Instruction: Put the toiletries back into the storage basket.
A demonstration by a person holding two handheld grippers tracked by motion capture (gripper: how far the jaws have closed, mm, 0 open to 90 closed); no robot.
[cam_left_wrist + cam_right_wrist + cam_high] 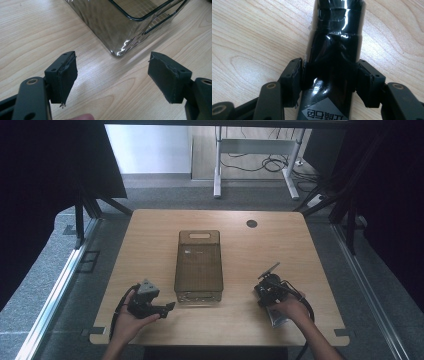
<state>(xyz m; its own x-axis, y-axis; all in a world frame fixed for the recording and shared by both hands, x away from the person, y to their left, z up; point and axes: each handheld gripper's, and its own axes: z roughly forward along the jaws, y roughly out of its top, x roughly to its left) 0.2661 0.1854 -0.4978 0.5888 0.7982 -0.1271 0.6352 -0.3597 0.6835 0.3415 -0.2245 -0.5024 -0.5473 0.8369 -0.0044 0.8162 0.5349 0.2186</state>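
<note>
- A light wooden table with rounded corners [150, 227] fills the middle of the high view, with a small round black grommet [251, 223] near its upper right edge.
- A smoky transparent rectangular plastic bin [198, 265] stands at the table's centre, handle cut-out at its far end.
- Grey carpet surrounds the table; a white-legged desk frame [255, 157] with loose cables stands at top centre, dark curtains at both sides.
- The left gripper [112, 75], lower left in the high view, is spread wide above bare wood near a bin corner.
- The right gripper [329, 80], lower right, is clamped on a glossy black plastic-wrapped package [334, 50] lying on the table.
</note>
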